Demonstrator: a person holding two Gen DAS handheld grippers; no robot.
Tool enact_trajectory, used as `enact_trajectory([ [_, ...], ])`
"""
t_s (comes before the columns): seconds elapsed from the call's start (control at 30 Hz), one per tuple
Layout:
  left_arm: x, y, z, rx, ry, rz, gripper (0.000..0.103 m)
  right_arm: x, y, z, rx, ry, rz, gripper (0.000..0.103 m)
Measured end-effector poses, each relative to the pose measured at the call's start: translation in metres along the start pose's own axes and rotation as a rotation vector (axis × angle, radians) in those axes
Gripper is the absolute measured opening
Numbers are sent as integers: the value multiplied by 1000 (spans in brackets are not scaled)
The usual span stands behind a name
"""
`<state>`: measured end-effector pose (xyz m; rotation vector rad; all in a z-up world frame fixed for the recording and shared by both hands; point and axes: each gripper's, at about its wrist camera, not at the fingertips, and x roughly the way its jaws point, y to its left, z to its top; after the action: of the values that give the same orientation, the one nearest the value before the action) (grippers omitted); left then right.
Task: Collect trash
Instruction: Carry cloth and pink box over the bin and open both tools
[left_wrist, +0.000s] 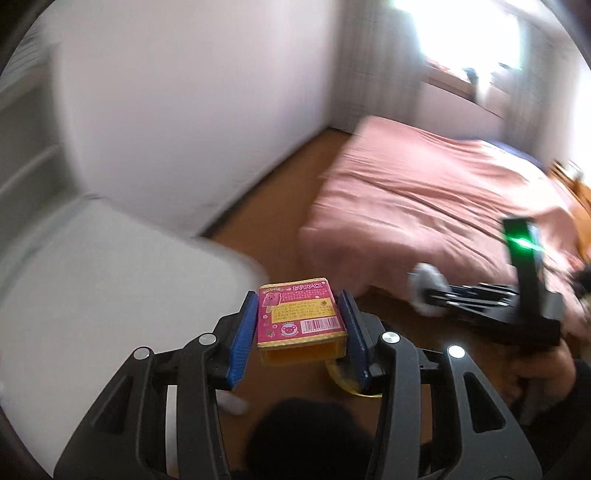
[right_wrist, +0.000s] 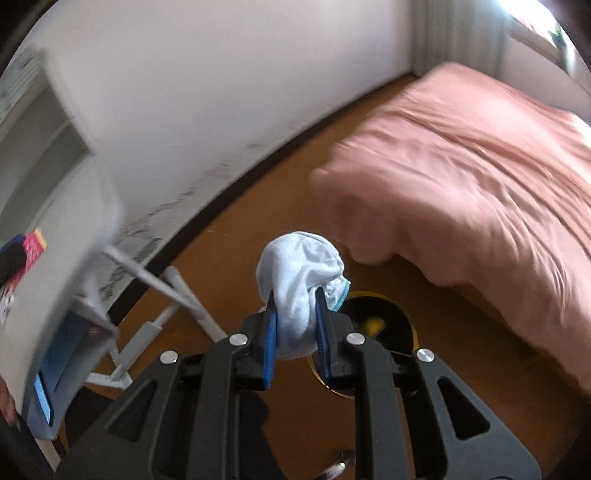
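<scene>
Trash is being carried, both pieces lifted but neither binned: left tool is pinching a pink snack box, right tool is squeezing crumpled tissue above the bin.

The white table and pink bed smear with blur; the bin sits half hidden behind fingers.

One pink snack box, one crumpled white mask and one gold-rimmed bin beside one pink-covered bed.
</scene>
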<state>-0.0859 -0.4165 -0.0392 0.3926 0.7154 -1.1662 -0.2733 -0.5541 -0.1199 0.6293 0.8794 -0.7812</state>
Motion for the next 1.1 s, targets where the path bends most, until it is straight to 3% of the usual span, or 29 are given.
enact_trajectory([
  [0.17, 67, -69, -18, 79, 96, -122, 44, 23, -45, -14, 87, 58, -44, 19],
  [0.23, 94, -85, -29, 106, 127, -138, 44, 35, -61, -20, 104, 84, -62, 19],
  [0.43, 152, -100, -46, 98, 200, -175, 43, 70, -88, -23, 141, 168, -82, 19],
  [0.57, 167, -111, -54, 102, 233, -185, 43, 86, -96, -24, 168, 213, -54, 19],
  [0.97, 189, -115, -60, 85, 275, -192, 43, 90, -93, -21, 179, 205, -50, 20],
  [1.1, 193, -114, -58, 78, 282, -195, 43, 87, -94, -19, 187, 188, -53, 42],
])
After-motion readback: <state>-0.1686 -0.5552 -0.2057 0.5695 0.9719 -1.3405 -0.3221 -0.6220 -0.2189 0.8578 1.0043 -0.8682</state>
